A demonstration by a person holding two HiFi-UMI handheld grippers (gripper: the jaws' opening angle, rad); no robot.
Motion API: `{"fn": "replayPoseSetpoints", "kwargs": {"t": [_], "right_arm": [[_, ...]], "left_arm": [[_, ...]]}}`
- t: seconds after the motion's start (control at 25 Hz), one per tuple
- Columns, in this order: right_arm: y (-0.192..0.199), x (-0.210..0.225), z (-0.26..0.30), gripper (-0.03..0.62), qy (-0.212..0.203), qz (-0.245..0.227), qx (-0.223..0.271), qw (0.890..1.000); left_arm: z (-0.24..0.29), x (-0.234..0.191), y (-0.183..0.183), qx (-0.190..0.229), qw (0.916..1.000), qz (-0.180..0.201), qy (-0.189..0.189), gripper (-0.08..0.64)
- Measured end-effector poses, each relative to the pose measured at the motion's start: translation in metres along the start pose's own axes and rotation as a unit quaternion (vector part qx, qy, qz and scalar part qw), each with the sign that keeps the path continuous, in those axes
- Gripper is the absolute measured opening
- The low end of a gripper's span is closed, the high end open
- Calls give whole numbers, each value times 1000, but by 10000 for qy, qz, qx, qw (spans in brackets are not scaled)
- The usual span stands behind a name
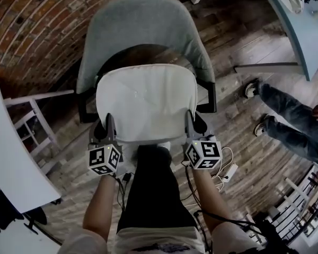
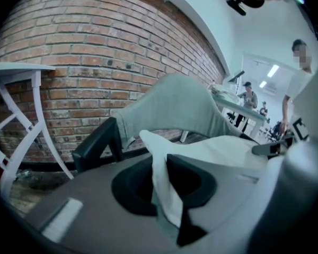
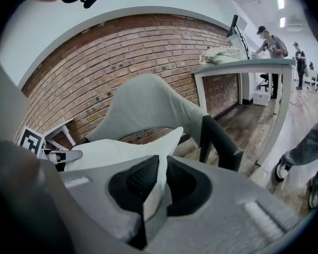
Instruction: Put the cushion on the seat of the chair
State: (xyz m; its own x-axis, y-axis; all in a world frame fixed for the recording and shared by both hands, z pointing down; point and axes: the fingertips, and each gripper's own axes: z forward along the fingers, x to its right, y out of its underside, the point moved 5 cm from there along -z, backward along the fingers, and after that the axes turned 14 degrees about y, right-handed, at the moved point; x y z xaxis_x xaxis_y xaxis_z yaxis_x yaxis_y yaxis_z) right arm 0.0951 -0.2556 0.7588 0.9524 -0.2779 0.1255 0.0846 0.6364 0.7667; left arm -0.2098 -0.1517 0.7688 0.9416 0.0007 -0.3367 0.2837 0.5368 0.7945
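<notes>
Cushion hangs spread out between my two grippers, right over the chair, with its far edge towards the backrest and its near edge towards me. My left gripper is clamped on the near left corner, and its own view shows a fold of white fabric pinched between the pads. My right gripper has the near right corner the same way, with fabric nipped tight between its jaws. Both point forward and somewhat down.

I judge the laying-down step is in hand: the cushion is lined up between the dark armrests but not yet let go. It hides the seat, so I cannot tell whether its underside already touches.

Next I would bring both corners down together and keep them level. I would nudge the cushion back so its far edge meets the backrest. Only then would I open both jaws and draw straight back. Letting go of one side first would probably make the cushion slump or twist. A near edge left hanging too far forward might slide off.
</notes>
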Motion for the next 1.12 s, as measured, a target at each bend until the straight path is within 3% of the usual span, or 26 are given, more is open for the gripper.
{"fn": "replayPoseSetpoints", "kwargs": {"t": [0.64,1.12], "right_arm": [[60,14,36,37,74,-42,-220,9997],[127,42,77,38,399,26,-726,9966]], "left_arm": [[22,-23,65,-237,9996,-84,-132,51],[42,-53,123,-804,9957,-123,-436,55]]}}
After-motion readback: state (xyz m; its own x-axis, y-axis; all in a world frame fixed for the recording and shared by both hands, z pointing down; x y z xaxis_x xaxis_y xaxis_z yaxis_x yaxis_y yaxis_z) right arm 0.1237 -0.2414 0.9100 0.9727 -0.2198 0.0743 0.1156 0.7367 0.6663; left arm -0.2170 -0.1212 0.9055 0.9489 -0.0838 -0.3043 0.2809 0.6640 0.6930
